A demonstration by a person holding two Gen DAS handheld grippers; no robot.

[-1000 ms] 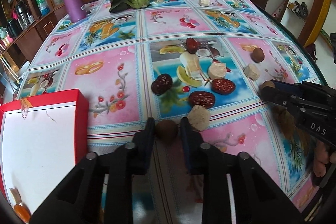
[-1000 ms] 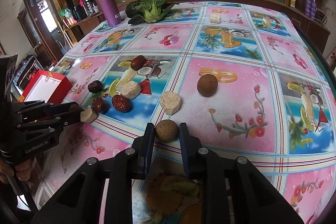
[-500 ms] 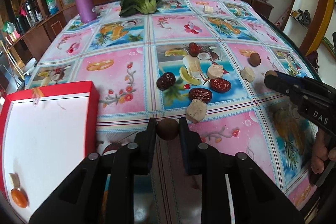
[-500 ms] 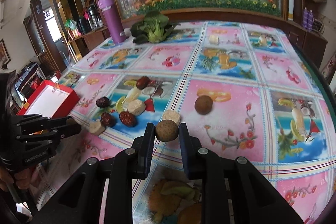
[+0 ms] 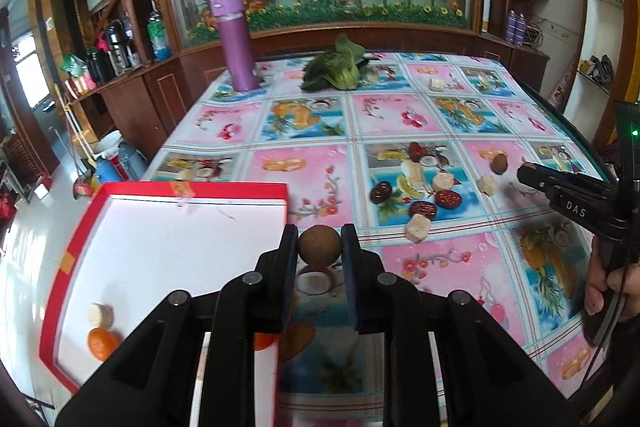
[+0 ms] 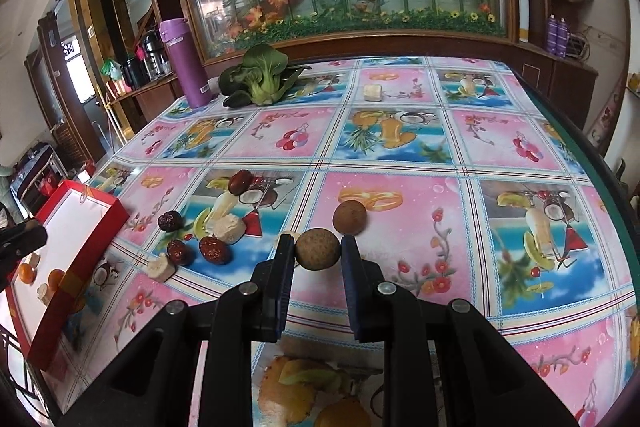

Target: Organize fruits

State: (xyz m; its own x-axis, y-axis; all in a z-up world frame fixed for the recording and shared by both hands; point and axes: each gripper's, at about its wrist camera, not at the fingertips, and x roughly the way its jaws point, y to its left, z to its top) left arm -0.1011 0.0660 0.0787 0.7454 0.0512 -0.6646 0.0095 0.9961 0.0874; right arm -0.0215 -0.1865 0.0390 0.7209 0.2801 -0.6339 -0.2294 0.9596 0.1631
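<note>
The left gripper (image 5: pixel 320 247) has its fingers closed on a round brown fruit (image 5: pixel 320 246), held above the surface (image 5: pixel 312 167) beside the red box (image 5: pixel 76 255)'s right wall. The right gripper (image 6: pixel 318 251) likewise clamps a rough tan fruit (image 6: pixel 318 250). Beyond lie dates (image 6: pixel 215 250) and pale chunks, then open patterned cloth.

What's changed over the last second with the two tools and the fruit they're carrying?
Both tools have lifted. The left tool, still shut on its brown round fruit, has risen off the tablecloth and swung left toward the red box. The right tool also rose, keeping its tan round fruit. No grip was released. The red dates, pale chunks and the loose brown fruit stayed put.
</note>
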